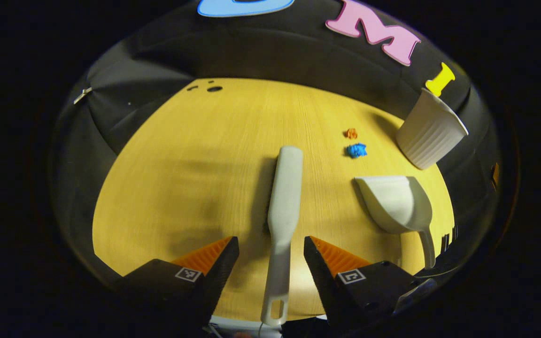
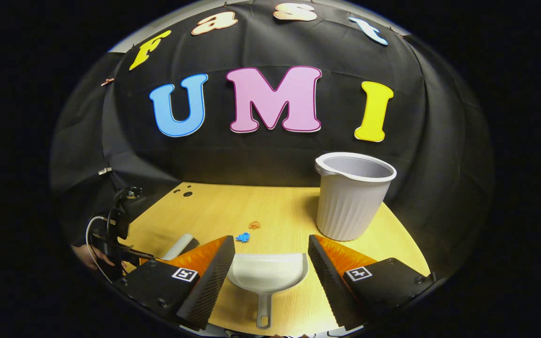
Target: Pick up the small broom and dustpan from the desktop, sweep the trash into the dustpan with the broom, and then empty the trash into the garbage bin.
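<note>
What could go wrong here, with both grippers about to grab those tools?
The broom has a thin handle between the open left gripper; an off-centre close might twist it or let it slip. The dustpan lies between the open right gripper, whose fingers flank the wide pan rather than its thin handle, so the grip may be awkward. The two scraps are small and light, near the bin; a hard sweep could flick them past the pan.

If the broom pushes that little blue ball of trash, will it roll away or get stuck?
The blue trash looks like a small crumpled scrap, so it is probably very light and should slide easily on the smooth wooden table. Its bumpy shape means it likely tumbles rather than rolling far. It may bump the orange scrap lying close beside it.
</note>
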A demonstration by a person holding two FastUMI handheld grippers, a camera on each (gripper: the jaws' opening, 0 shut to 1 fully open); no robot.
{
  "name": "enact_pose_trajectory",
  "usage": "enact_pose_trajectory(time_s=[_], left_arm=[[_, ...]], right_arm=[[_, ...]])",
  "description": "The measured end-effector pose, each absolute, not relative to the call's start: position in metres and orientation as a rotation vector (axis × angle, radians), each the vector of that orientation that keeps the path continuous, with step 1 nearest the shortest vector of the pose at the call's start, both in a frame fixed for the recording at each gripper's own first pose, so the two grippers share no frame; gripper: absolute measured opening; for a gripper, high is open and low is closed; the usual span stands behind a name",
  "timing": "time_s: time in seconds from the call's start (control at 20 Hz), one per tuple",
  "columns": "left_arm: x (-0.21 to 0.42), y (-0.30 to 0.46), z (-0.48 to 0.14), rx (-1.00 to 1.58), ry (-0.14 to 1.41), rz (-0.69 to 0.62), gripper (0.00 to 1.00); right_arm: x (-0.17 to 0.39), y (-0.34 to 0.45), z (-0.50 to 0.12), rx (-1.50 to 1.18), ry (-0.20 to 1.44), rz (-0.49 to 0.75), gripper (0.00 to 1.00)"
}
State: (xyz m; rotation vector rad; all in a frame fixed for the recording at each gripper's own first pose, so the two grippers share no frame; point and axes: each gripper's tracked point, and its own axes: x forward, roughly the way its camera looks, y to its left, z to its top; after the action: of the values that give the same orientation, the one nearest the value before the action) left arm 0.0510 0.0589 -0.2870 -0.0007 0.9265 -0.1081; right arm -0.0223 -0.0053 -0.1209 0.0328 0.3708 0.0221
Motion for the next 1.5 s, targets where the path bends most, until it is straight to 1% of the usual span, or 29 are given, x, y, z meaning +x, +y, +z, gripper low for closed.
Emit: enact_pose_trajectory(time_s=[0.1, 0.25, 0.45, 0.5, 0.55, 0.65, 0.7, 0.75, 0.8, 0.85, 0.9, 1.0, 1.05, 1.1, 1.25, 1.5], left_arm=[[0.056, 0.060, -0.299, 0.037, 0.959, -0.112, 0.88], [0.062, 0.061, -0.315, 0.100, 1.004, -0.112, 0.88], [0.074, 0.064, -0.322, 0.203, 0.998, -0.111, 0.84], [0.075, 0.061, -0.322, 0.214, 0.999, -0.123, 0.77], [0.076, 0.059, -0.322, 0.216, 0.995, -0.125, 0.74], [0.077, 0.057, -0.324, 0.213, 0.983, -0.122, 0.62], [0.077, 0.056, -0.323, 0.213, 0.975, -0.117, 0.49], [0.077, 0.056, -0.322, 0.211, 0.965, -0.112, 0.45], [0.078, 0.056, -0.323, 0.200, 0.952, -0.107, 0.32], [0.078, 0.056, -0.323, 0.182, 0.940, -0.103, 0.31], [0.078, 0.055, -0.321, 0.169, 0.931, -0.105, 0.30], [0.075, 0.057, -0.318, 0.159, 0.919, -0.116, 0.28], [0.072, 0.061, -0.313, 0.166, 0.902, -0.119, 0.26], [0.071, 0.064, -0.307, 0.176, 0.879, -0.122, 0.28], [0.063, 0.067, -0.283, 0.188, 0.806, -0.138, 0.27], [0.046, 0.082, -0.234, 0.214, 0.694, -0.142, 0.27]], right_arm=[[-0.024, -0.006, -0.129, 0.032, 0.388, 0.016, 0.98], [-0.028, -0.003, -0.141, 0.032, 0.423, 0.008, 0.98], [-0.036, -0.004, -0.158, 0.042, 0.478, -0.014, 0.98], [-0.037, -0.004, -0.161, 0.052, 0.493, -0.023, 0.98], [-0.040, -0.003, -0.164, 0.065, 0.507, -0.026, 0.98], [-0.044, -0.001, -0.170, 0.078, 0.534, -0.033, 0.98], [-0.044, -0.001, -0.172, 0.078, 0.546, -0.038, 0.98], [-0.046, 0.001, -0.175, 0.087, 0.555, -0.032, 0.98], [-0.047, 0.006, -0.178, 0.099, 0.561, -0.021, 0.98], [-0.050, 0.008, -0.183, 0.106, 0.577, -0.018, 0.93], [-0.052, 0.009, -0.188, 0.106, 0.597, -0.017, 0.98], [-0.054, 0.011, -0.200, 0.099, 0.632, -0.020, 0.98], [-0.058, 0.013, -0.204, 0.094, 0.647, -0.022, 0.98], [-0.060, 0.015, -0.208, 0.095, 0.663, -0.024, 0.98], [-0.062, 0.023, -0.220, 0.110, 0.705, -0.032, 0.98], [-0.066, 0.022, -0.261, 0.118, 0.859, -0.089, 0.98]])
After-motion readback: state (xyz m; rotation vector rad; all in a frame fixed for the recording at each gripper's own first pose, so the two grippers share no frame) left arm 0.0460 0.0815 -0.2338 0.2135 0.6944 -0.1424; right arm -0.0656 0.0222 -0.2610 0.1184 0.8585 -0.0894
